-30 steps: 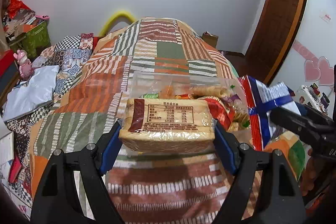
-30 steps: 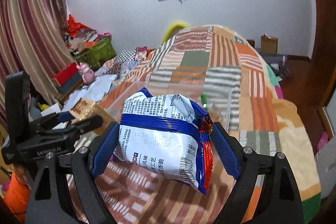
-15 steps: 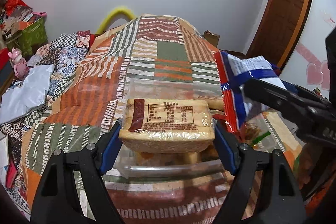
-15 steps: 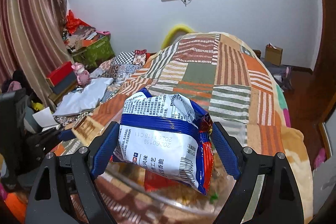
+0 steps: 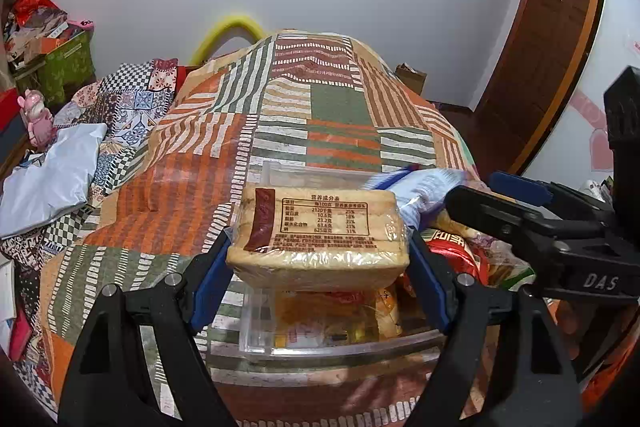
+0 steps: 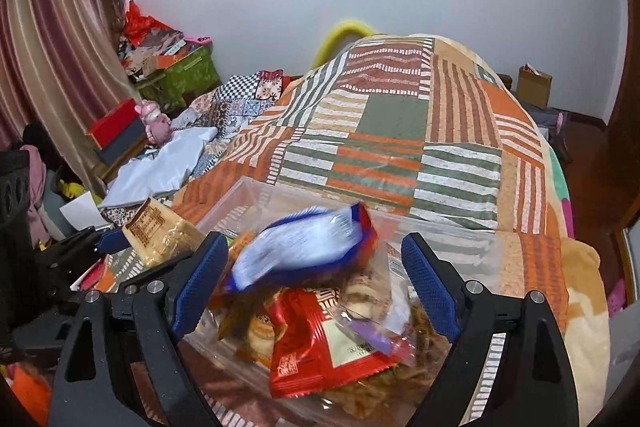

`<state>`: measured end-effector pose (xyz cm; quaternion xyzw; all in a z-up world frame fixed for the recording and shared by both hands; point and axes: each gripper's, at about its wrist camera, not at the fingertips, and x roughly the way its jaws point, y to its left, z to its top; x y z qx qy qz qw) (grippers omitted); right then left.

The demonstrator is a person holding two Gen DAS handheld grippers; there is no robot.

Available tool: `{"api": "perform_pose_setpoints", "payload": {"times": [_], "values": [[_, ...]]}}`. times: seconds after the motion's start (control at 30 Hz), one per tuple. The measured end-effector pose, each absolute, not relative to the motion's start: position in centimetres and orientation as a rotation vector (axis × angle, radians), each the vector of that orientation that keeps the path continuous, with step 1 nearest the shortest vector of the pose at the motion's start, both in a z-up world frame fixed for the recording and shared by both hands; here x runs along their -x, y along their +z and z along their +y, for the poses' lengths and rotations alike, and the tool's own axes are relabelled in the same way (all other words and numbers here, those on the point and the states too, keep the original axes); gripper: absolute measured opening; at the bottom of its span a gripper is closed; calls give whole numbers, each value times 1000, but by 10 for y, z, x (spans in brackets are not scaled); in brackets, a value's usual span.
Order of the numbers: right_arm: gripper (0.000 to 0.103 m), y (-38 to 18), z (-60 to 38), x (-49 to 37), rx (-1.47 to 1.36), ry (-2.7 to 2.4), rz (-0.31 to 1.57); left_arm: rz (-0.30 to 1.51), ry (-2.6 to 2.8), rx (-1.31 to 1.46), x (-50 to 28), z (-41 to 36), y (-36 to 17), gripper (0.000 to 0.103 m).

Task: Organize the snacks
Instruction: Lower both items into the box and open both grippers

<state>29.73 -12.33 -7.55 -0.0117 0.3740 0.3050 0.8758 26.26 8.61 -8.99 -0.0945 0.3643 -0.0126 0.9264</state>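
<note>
My left gripper (image 5: 318, 261) is shut on a clear-wrapped pack of pale crackers (image 5: 320, 227) and holds it just above the near left end of a clear plastic bin (image 5: 304, 347). In the right wrist view my right gripper (image 6: 316, 279) hangs over the same bin (image 6: 460, 239) with its jaws opening. A blue-and-white snack bag (image 6: 304, 251), blurred and tilted flat, is loose between the pads and drops onto the snacks inside. A red packet (image 6: 320, 347) and several clear bags of snacks fill the bin. The cracker pack (image 6: 160, 231) shows at the left.
The bin sits near the front of a bed under a striped patchwork quilt (image 5: 320, 115). Crumpled cloth (image 5: 48, 179) and a checked blanket lie on the left. A green box (image 6: 184, 75) stands by the curtain, a wooden door (image 5: 552, 39) on the right.
Both grippers have moved forward over the clear bin. The blue-and-white bag, held upright between the right pads before, has come free and tipped down toward the bin. The left still holds the crackers.
</note>
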Motion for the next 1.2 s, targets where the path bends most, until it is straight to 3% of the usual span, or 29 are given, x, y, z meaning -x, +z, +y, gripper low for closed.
{"api": "perform_pose_setpoints", "payload": {"times": [0.67,0.9,1.2], "values": [[87,-70,-188,-279,-40,606,732,776,-135,67,-276,18,-90,80],[87,-72,-195,-277,-54,608,730,861,-153,64,-272,22,-106,79],[87,-77,-187,-269,-34,628,735,836,-128,30,-264,21,-119,79]]}}
